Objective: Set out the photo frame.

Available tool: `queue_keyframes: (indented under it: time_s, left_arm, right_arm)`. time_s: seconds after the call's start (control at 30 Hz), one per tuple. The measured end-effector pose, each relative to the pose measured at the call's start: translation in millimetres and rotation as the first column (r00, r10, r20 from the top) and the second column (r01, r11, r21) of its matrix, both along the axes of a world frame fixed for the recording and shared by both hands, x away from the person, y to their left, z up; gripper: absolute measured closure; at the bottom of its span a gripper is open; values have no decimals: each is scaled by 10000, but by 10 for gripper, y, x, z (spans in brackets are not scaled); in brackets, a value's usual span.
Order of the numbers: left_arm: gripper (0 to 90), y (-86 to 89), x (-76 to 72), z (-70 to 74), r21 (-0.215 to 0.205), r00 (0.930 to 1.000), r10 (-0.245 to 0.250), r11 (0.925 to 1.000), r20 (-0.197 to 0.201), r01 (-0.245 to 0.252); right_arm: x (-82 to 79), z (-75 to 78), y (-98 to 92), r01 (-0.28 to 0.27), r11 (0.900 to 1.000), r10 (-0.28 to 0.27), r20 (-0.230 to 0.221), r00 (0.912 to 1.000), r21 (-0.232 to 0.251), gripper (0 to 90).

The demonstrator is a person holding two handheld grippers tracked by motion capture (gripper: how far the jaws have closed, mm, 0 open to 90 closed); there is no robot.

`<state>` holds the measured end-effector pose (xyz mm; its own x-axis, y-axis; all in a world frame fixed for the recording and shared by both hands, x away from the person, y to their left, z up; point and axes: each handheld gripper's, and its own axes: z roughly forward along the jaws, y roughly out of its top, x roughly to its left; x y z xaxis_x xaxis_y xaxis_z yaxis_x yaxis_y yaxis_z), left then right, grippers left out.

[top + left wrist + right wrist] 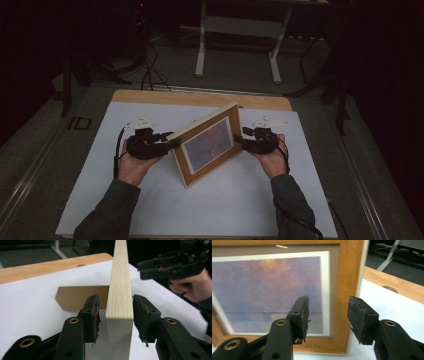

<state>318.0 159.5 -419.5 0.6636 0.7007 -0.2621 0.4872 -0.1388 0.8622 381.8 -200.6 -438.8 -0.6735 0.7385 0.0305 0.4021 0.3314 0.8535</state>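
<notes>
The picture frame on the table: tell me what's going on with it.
A person with a gripper in each hand is standing a wooden picture frame upright on the white sheet. The left gripper straddles its edge with open jaws, not pressing. The right gripper sits open by the opposite side. A brown stand flap props the back.

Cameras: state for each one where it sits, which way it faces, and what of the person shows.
High view: above the person's side, looking forward and down on the white sheet; both forearms and hand-held grippers show.
Left gripper view: rides the left hand-held gripper, facing the picture frame edge-on; its jaws straddle it.
Right gripper view: rides the right hand-held gripper, facing the frame's front.
Shared: the frame.
</notes>
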Motion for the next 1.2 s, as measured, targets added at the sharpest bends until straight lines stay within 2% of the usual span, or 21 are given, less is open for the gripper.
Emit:
queue_keyframes:
  time_s: [0.13,0.2,0.3,0.47,0.53,0.63,0.77,0.93,1.03,1.2]
  left_arm:
    - [586,-37,-75,-58,447,9999,112,9989,65,-115]
    - [605,-20,-89,-60,698,9996,230,9973,146,-239]
    - [594,58,-77,-60,649,9999,133,9978,83,-138]
    - [602,151,-54,-58,705,9998,156,9974,140,-165]
    - [625,202,-33,-60,682,9997,113,9976,215,-127]
    - [679,216,-22,-56,680,9997,63,9977,216,-77]
    - [683,203,-16,-48,816,9995,131,9966,272,-153]
    - [682,205,6,-47,914,9991,227,9955,362,-259]
    - [680,214,41,-51,887,9989,305,9955,362,-336]
    - [674,207,97,-48,864,9981,496,9949,358,-525]
  right_arm:
    - [93,7,-23,206,9998,-205,39,9998,-62,484]
    - [144,9,-37,304,9995,-304,0,9995,66,467]
    - [203,17,-52,386,9989,-384,-93,9992,259,446]
    - [245,21,-39,282,9995,-279,-156,9995,153,426]
    - [270,25,-12,41,9998,-36,-213,9998,217,411]
    - [307,32,33,-226,9991,237,-301,9993,372,392]
    - [368,21,108,-427,9962,459,-403,9981,759,373]
    - [452,-12,185,-595,9935,647,-516,9966,968,346]
    - [474,-20,177,-728,9894,807,-592,9950,1256,382]
    - [483,-26,111,-621,9875,727,-688,9950,1449,467]
